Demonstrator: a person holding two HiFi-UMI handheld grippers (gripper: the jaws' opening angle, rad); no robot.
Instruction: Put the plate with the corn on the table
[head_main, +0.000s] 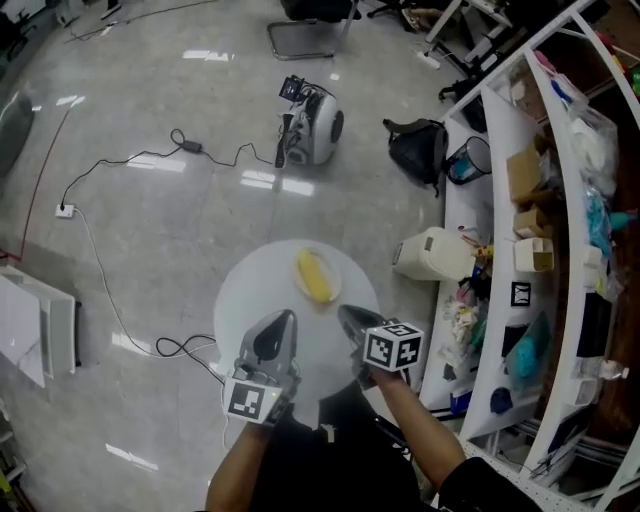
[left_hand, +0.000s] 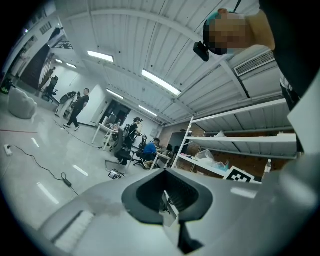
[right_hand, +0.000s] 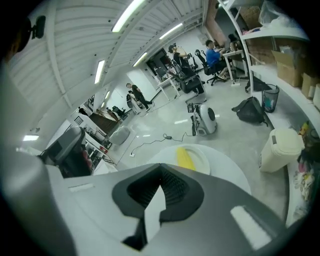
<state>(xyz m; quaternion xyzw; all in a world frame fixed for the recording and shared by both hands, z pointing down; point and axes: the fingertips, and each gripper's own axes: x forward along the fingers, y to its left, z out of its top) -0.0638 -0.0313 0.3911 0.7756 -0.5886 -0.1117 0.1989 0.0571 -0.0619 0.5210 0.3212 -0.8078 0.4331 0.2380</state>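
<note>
A white plate (head_main: 336, 268) with a yellow corn cob (head_main: 317, 277) lies on the far side of the small round white table (head_main: 250, 300). Both grippers hover over the table's near side, short of the plate. My left gripper (head_main: 285, 318) is shut and holds nothing. My right gripper (head_main: 346, 313) is shut too, its tip just short of the plate's near rim. In the right gripper view the corn (right_hand: 186, 158) and plate (right_hand: 203, 160) lie beyond the shut jaws (right_hand: 161, 176). The left gripper view tilts up at the room and ceiling, so the plate is hidden there behind its shut gripper (left_hand: 165, 176).
White shelving (head_main: 500, 200) stacked with boxes and bags runs down the right side. A white bin (head_main: 432, 255) stands between it and the table. On the floor lie a black bag (head_main: 418, 148), a white device (head_main: 315, 125) and cables (head_main: 120, 170). People sit at far desks (left_hand: 145, 150).
</note>
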